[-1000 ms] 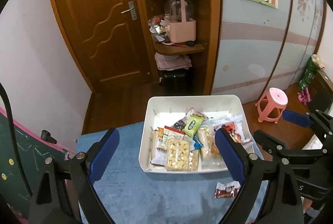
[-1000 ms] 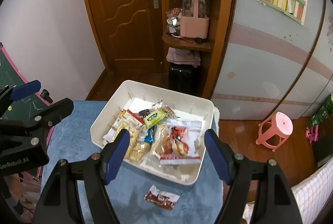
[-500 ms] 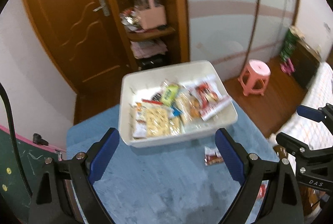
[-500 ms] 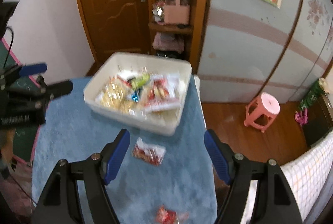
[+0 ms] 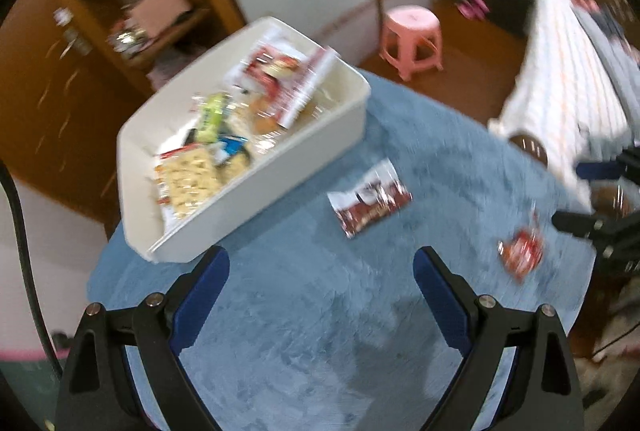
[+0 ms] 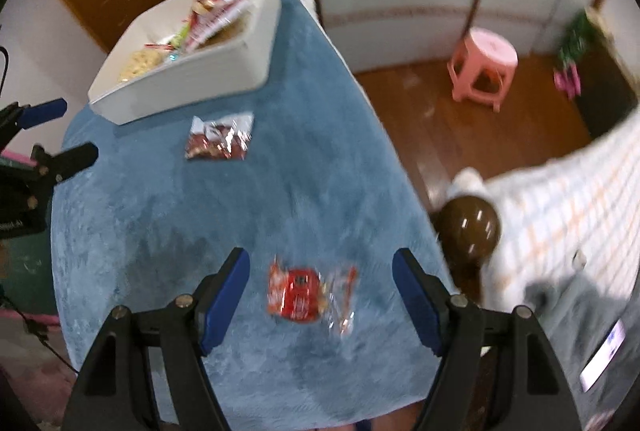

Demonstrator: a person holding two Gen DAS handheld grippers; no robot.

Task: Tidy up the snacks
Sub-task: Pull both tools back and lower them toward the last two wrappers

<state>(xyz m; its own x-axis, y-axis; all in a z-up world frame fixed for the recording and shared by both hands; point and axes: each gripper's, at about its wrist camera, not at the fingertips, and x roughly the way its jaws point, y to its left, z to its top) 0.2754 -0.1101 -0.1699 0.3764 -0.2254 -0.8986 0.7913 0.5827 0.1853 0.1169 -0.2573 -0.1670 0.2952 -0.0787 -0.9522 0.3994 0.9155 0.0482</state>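
Two snacks are not yet in the bin: a brown packet lying just beside the bin wall, and a red packet near the front edge of the blue tabletop. The bin already holds a pile of other snacks and sits at the far end of the tabletop.

The right tool hovers with its jaws wide apart on either side of the red packet, not touching it. The left tool is also spread wide, holding nothing, over bare tabletop, with the brown packet ahead of it.

What I'd worry about:
- The red packet has a clear crinkly tail on its right side. If the jaws close on just that film, it'll probably slip or dangle.
- It's flat on a fuzzy cover, so the fingers might scoop cloth along with it, or slide over the top.
- It lies close to the tabletop edge, and a nudge could send it to the floor.
- The bin is piled high on one side, so a drop there might slide off.

Labels: too blurry to read any brand on the packets. There's pale lettering on the left tool's body in the right view, but it's cut off.
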